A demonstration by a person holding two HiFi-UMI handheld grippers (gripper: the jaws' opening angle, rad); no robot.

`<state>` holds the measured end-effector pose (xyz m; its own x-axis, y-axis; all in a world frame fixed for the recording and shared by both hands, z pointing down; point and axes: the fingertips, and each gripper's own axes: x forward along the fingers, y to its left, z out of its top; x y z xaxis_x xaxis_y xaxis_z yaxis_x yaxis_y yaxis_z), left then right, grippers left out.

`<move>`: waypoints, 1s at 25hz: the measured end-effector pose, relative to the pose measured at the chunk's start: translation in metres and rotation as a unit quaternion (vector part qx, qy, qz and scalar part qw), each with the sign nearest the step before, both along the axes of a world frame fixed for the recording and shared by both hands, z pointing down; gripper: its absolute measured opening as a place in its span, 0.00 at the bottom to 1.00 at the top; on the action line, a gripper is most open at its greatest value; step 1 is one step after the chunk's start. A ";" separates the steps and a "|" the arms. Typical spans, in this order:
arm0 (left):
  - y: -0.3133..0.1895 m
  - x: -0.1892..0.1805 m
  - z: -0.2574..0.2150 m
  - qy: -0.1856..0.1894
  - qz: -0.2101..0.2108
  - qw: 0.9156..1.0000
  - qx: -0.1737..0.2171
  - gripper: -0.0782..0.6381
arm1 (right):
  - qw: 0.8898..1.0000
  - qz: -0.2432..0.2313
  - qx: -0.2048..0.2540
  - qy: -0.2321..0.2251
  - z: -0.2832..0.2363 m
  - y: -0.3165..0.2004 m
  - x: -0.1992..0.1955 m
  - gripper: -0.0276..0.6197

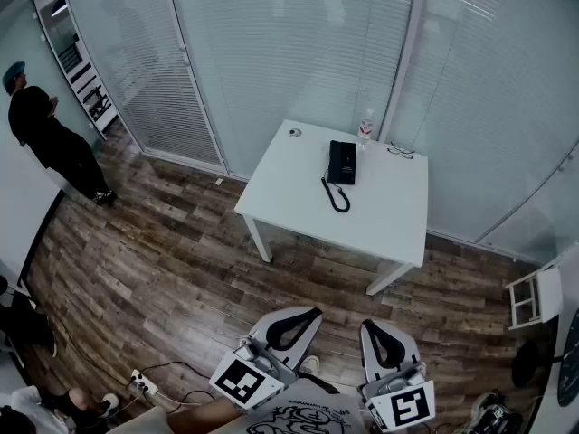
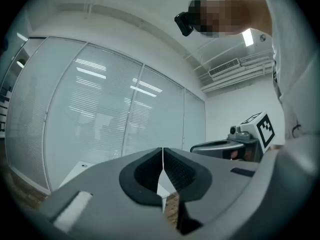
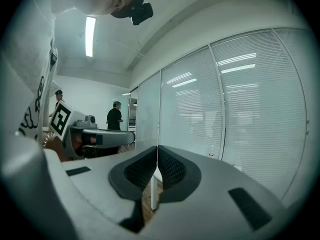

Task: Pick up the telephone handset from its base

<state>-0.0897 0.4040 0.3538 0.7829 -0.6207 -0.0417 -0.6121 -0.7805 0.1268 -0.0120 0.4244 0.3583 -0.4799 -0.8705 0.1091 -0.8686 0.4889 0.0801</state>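
A black telephone (image 1: pixel 342 163) lies on the white table (image 1: pixel 298 179) across the room, its handset resting on the base and a coiled cord (image 1: pixel 336 197) trailing toward me. Both grippers hang low at the bottom of the head view, far from the table. My left gripper (image 1: pixel 313 314) is shut with nothing in it; in its own view the pads meet along one line (image 2: pixel 162 156). The right gripper (image 1: pixel 372 326) is also shut and empty, with its pads closed together (image 3: pixel 157 154). In the left gripper view only a table corner (image 2: pixel 80 169) shows; the telephone is hidden.
A water bottle (image 1: pixel 365 127), a pair of glasses (image 1: pixel 401 152) and a small round object (image 1: pixel 295 133) sit on the table. Glass walls with blinds stand behind it. A person (image 1: pixel 45 134) stands far left. A white stool (image 1: pixel 534 297) is at right, a power strip (image 1: pixel 145 385) on the floor.
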 end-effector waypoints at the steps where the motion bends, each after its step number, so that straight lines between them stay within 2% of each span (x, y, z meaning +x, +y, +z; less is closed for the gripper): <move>1: 0.001 0.002 -0.002 0.001 0.001 1.000 0.001 0.12 | 1.000 0.000 0.001 0.001 -0.001 0.001 0.001 0.05; 13: 0.000 0.039 0.001 -0.003 0.004 1.000 -0.001 0.12 | 1.000 0.010 0.003 -0.025 0.001 0.001 0.041 0.05; 20: -0.007 0.042 0.013 -0.011 0.002 1.000 -0.024 0.12 | 0.999 0.013 -0.012 -0.032 0.009 -0.008 0.049 0.05; 25: -0.031 0.040 0.019 -0.006 -0.005 0.999 -0.032 0.12 | 0.999 0.008 -0.018 -0.031 0.014 -0.030 0.047 0.05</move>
